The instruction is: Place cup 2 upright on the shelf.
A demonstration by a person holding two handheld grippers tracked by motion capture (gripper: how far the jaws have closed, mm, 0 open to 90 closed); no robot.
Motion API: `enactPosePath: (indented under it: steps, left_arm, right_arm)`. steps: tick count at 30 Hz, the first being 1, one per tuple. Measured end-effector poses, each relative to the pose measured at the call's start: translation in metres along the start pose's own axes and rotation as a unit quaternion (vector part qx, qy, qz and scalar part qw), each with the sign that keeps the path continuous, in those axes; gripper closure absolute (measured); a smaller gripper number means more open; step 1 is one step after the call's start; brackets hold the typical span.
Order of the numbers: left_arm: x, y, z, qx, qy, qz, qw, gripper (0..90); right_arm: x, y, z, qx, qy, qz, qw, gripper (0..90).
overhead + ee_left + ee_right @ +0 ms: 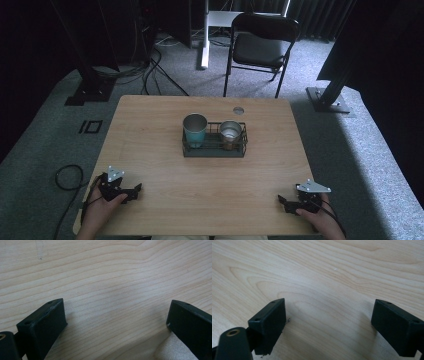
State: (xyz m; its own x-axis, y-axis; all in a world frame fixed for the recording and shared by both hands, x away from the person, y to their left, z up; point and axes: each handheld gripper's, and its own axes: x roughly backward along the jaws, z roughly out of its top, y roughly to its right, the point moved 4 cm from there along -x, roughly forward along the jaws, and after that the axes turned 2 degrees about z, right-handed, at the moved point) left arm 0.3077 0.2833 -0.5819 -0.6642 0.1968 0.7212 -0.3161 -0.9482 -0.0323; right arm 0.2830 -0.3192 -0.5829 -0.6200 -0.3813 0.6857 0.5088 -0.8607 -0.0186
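- The wooden table has a pale grain top with rounded corners and a small round grommet hole near its far edge
- A dark wire basket stands directly on the top, well ahead of both pairs of jaws and about midway between them
- The left gripper rests on the near left part of the top, its jaws spread wide over bare wood
- The right gripper rests on the near right part, its jaws likewise wide apart with only bare wood between them
- The stretch of top between the two pairs of jaws shows plain grain
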Motion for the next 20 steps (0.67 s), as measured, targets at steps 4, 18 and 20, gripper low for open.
enactPosePath:
  steps: [4,18,20]
  left_arm:
    - [0.0000,0.0000,0.0000,0.000,0.000,0.000,1.0000,2.9]
    - [0.0000,0.0000,0.0000,0.000,0.000,0.000,1.0000,2.9]
    - [0.0000,0.0000,0.0000,0.000,0.000,0.000,1.0000,2.9]
  right_arm:
    - [0.0001,-0.0007,-0.0005,-0.003,-0.001,0.003,1.0000,11.7]
    - [0.0001,-0.0023,-0.0009,-0.009,-0.001,-0.001,1.0000,11.4]
    - [0.0001,-0.0022,-0.0009,-0.009,-0.001,0.000,1.0000,11.4]
